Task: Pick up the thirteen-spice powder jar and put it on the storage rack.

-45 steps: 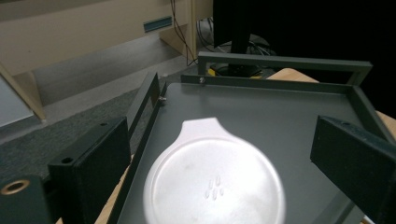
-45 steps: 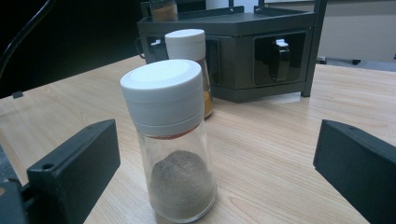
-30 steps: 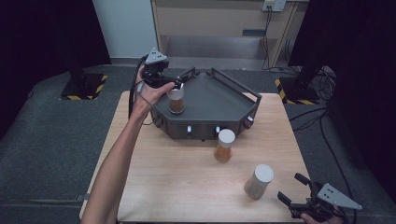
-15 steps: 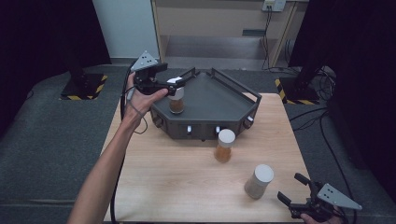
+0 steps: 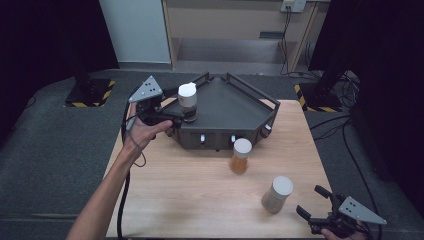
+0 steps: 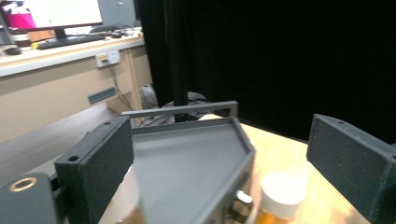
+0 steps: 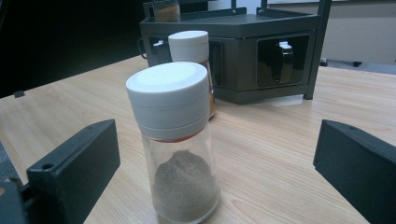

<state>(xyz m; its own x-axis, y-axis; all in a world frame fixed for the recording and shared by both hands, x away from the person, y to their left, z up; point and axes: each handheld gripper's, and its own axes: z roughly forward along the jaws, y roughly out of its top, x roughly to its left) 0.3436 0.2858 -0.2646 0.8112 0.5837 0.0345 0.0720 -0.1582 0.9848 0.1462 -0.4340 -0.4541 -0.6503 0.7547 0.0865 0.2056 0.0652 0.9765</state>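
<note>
A white-lidded jar point(image 5: 187, 100) of brown spice stands on the left corner of the dark grey rack point(image 5: 225, 107). My left gripper point(image 5: 172, 114) is open just left of that jar, with nothing between its pads in the left gripper view point(image 6: 224, 149), which looks over the rack tray point(image 6: 187, 158). An orange-filled jar point(image 5: 240, 156) stands on the table in front of the rack. A jar of dark powder point(image 5: 277, 194) stands near the front right. My right gripper point(image 5: 311, 200) is open beside it; the jar point(image 7: 180, 154) stands just ahead of the spread jaws.
The wooden table point(image 5: 190, 200) ends close behind my right gripper. A cable point(image 5: 122, 200) trails from the left gripper along the forearm. Black curtains and a wooden cabinet point(image 5: 230, 20) lie beyond the table.
My left hand and gripper have drawn back to the left and lower, from above the rack's corner to beside it. The jar on the rack and the right gripper have stayed put.
</note>
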